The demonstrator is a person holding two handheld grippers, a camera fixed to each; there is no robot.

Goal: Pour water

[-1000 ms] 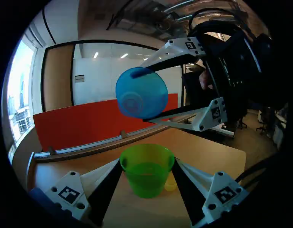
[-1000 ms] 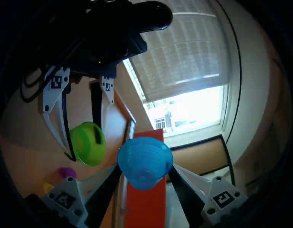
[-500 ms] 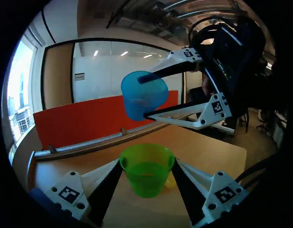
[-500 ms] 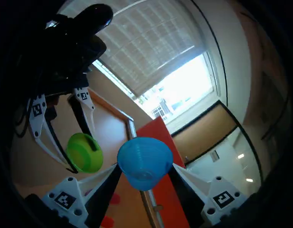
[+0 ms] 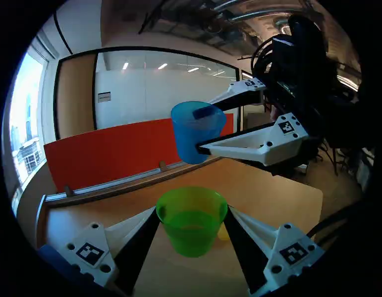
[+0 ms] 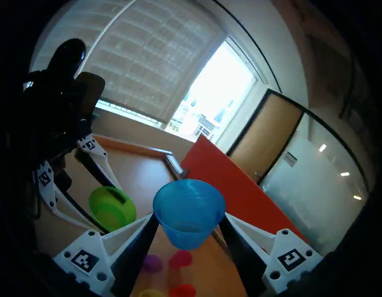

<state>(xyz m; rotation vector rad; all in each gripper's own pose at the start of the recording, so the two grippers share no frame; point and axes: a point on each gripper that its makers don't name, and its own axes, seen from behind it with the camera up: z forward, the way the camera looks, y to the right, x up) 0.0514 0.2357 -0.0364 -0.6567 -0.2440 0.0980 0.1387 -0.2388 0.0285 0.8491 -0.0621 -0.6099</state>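
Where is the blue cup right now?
In the left gripper view, the blue cup is between the right tongs, in the air, higher than the green cup.

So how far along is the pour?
Pouring looks done: the blue cup, tipped a second ago, is back upright in the right gripper. In hand: the left gripper holds the green cup, contents unclear. Remaining: probably setting the blue cup down on the table.
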